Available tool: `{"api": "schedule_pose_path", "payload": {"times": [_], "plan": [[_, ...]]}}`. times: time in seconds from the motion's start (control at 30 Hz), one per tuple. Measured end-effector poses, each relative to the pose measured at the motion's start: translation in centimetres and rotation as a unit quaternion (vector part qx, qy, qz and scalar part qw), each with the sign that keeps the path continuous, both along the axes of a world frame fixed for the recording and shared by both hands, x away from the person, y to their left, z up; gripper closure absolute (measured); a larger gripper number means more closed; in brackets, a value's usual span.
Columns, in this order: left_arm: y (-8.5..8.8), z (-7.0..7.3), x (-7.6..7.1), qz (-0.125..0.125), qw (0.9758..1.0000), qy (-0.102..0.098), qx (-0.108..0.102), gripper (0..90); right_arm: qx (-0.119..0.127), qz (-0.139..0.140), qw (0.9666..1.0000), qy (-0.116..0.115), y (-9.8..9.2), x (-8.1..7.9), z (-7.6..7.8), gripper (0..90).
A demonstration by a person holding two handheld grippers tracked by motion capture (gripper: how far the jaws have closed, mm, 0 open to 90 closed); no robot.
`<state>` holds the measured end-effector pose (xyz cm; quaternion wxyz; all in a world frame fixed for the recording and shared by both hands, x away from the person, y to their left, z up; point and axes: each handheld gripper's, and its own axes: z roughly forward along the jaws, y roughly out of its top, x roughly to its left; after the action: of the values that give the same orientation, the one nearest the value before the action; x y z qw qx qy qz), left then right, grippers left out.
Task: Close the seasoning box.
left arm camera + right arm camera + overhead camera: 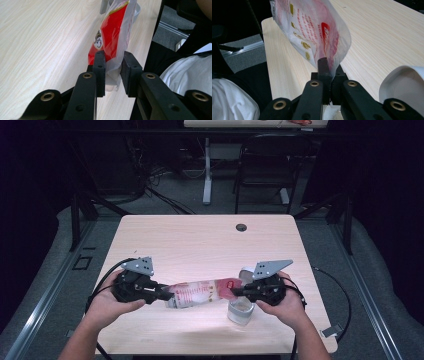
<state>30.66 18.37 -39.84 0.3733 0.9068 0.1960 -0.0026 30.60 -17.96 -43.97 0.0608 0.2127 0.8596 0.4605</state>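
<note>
Red-and-white plastic packet (crinkled, stretched)

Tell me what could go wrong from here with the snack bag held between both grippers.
1. The left gripper pinches only the snack bag's thin plastic end, so it may slip out if pulled.
2. The right gripper clamps the other end; pulling apart could tear the bag suddenly and spill its contents.
3. The white cup stands right beneath the right hand and could be knocked over.
</note>
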Motion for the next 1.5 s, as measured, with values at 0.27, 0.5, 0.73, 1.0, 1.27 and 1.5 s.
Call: {"api": "schedule_pose_path", "payload": {"times": [0.27, 0.5, 0.73, 1.0, 1.27, 1.5], "plan": [[-0.2, 0.5, 0.2, -0.003, 1.0, -0.004, 0.004, 75.3, 0.007, -0.001, 1.0, 0.004, -0.2, 0.2, -0.3, 89.2], [-0.6, 1.1, 0.2, -0.005, 0.9999, -0.009, 0.007, 75.3, 0.01, -0.002, 0.9999, 0.006, -0.5, 0.3, -0.4, 89.2], [-0.9, 1.6, 0.3, -0.006, 0.9999, -0.011, 0.01, 75.3, 0.009, -0.002, 0.9999, 0.008, -0.6, 0.4, -0.4, 89.3], [-1.1, 2.0, 0.3, -0.011, 0.9998, -0.015, 0.011, 75.3, 0.01, 0.0, 0.9999, 0.012, -0.9, 0.4, -0.5, 89.4], [-1.4, 2.4, 0.4, -0.011, 0.9997, -0.019, 0.011, 75.4, 0.012, -0.003, 0.9998, 0.015, -1.1, 0.5, -0.5, 89.4], [-1.6, 2.8, 0.5, -0.01, 0.9997, -0.019, 0.01, 75.8, 0.012, -0.004, 0.9998, 0.018, -1.2, 0.5, -0.4, 89.4]]}}
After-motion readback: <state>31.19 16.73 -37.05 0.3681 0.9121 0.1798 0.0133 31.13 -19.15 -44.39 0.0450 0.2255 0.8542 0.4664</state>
